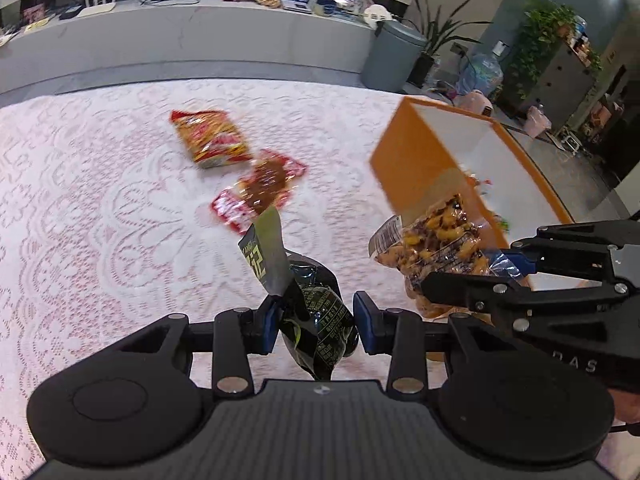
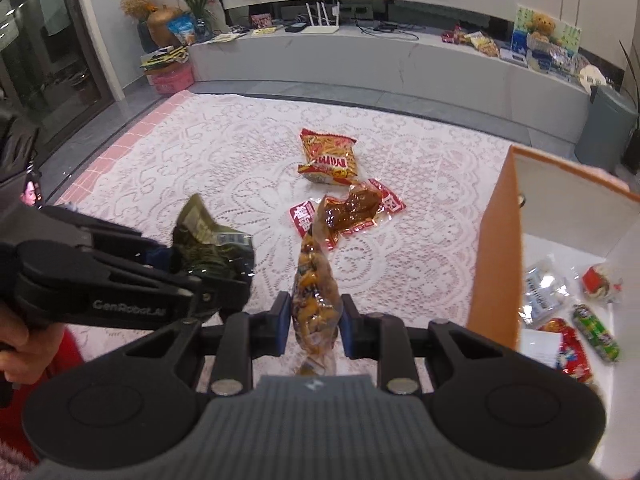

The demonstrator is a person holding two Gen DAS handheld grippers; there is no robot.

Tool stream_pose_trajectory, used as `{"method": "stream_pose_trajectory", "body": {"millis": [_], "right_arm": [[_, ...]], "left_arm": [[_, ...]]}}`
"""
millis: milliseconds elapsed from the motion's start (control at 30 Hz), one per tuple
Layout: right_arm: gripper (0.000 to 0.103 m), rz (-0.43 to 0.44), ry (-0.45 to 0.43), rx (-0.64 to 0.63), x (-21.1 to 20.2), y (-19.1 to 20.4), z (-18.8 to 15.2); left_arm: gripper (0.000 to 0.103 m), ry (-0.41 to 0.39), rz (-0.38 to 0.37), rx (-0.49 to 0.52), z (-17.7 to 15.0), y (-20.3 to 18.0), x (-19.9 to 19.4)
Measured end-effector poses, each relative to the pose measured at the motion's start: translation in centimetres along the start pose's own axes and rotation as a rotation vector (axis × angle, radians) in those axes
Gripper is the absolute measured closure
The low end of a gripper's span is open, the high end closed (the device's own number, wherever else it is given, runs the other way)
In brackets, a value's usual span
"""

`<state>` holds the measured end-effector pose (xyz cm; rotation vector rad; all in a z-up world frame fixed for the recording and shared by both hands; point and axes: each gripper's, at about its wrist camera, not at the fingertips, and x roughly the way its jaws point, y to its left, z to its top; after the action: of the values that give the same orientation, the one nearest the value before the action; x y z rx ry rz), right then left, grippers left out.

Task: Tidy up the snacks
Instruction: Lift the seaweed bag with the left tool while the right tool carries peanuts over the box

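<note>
Both grippers are clamping snacks: the left gripper [image 1: 316, 316] is pinching a dark green packet [image 1: 316, 320] tight between its blue pads, and the right gripper [image 2: 314, 320] is squeezing a clear bag of yellow-brown snacks [image 2: 316, 304], jaws nearly closed. Both packets are hanging above the lace tablecloth [image 2: 224, 168], just beside the orange box [image 2: 496, 248]. Two red packets [image 2: 328, 158] are lying on the cloth beyond, touching.
</note>
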<state>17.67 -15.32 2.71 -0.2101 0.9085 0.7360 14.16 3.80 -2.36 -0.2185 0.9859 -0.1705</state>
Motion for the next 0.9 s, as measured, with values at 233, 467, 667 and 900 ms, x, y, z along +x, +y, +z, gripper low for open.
{"method": "stream_pose_trajectory", "body": {"millis": [233, 467, 667, 900], "right_arm": [[0.08, -0.054, -0.017, -0.068, -4.2, -1.9, 0.7], [0.08, -0.174, -0.048, -0.124, -7.0, -5.3, 1.2], [0.08, -0.26, -0.037, -0.134, -8.3, -9.3, 1.1], [0.08, -0.33, 0.035, -0.149, -7.6, -13.6, 0.3]], "left_arm": [[0.06, -0.015, -0.016, 0.014, 1.7, -3.7, -0.8], [0.06, -0.053, -0.058, 0.075, 4.2, -8.2, -0.3], [0.06, -0.054, -0.089, 0.151, 6.3, -12.6, 1.6], [0.06, -0.001, -0.118, 0.226, 8.4, -16.3, 5.7]]}}
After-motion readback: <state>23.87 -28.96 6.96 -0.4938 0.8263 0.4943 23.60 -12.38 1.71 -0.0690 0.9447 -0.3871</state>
